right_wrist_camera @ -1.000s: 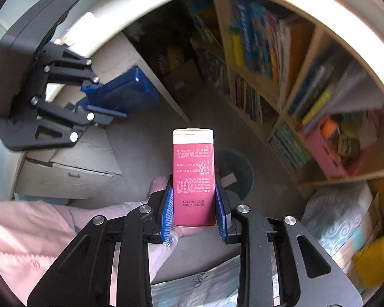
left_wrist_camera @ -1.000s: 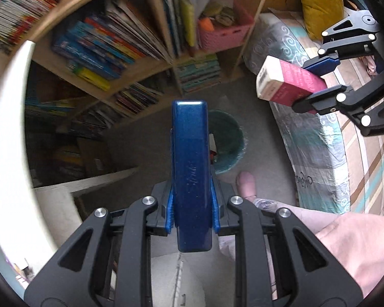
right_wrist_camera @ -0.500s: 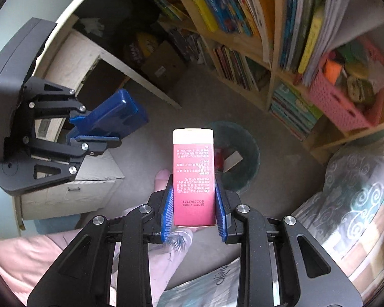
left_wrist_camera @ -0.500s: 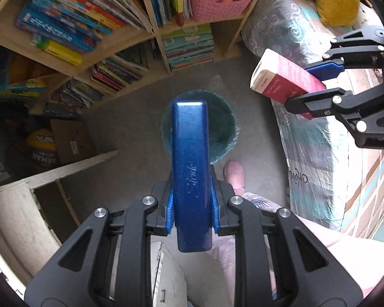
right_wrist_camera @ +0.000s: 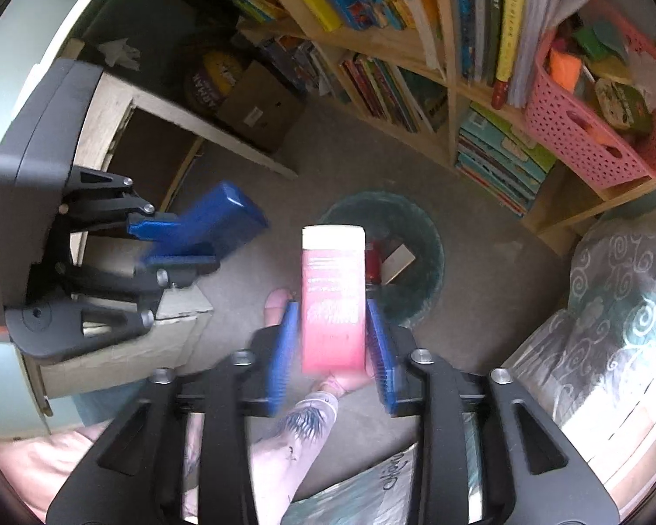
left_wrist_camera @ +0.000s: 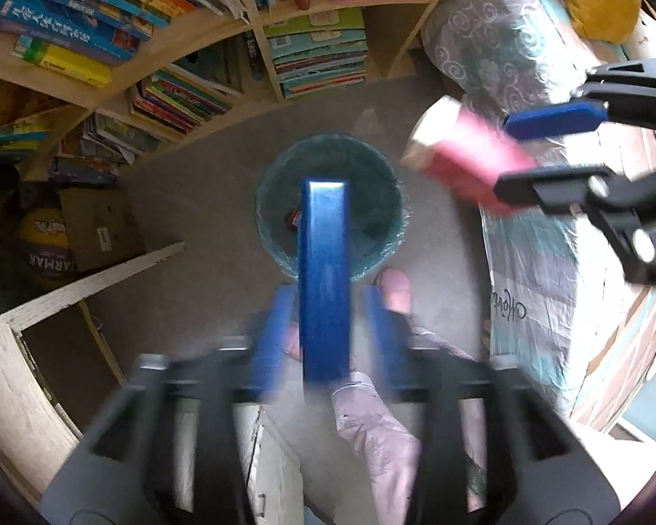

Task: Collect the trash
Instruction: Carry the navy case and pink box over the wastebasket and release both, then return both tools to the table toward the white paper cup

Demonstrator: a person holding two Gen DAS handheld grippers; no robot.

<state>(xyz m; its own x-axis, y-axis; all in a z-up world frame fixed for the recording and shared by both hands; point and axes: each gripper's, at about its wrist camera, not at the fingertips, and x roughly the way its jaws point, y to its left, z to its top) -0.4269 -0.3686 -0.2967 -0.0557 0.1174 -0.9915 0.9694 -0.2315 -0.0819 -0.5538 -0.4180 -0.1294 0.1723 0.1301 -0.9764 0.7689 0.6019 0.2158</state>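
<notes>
Left gripper [left_wrist_camera: 323, 328] had just been opening: pads stood clear of the blue box [left_wrist_camera: 323, 280], which hung loose between them, directly above the green bin [left_wrist_camera: 266, 201]. Right gripper [right_wrist_camera: 333, 345] likewise just opening; pink carton [right_wrist_camera: 333, 297] released between its pads, just beside the bin's rim.

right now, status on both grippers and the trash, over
Left gripper jaws just opened, blue box loose between them, over the bin. Right gripper jaws just opened, pink box loose. Nothing in the way.
</notes>
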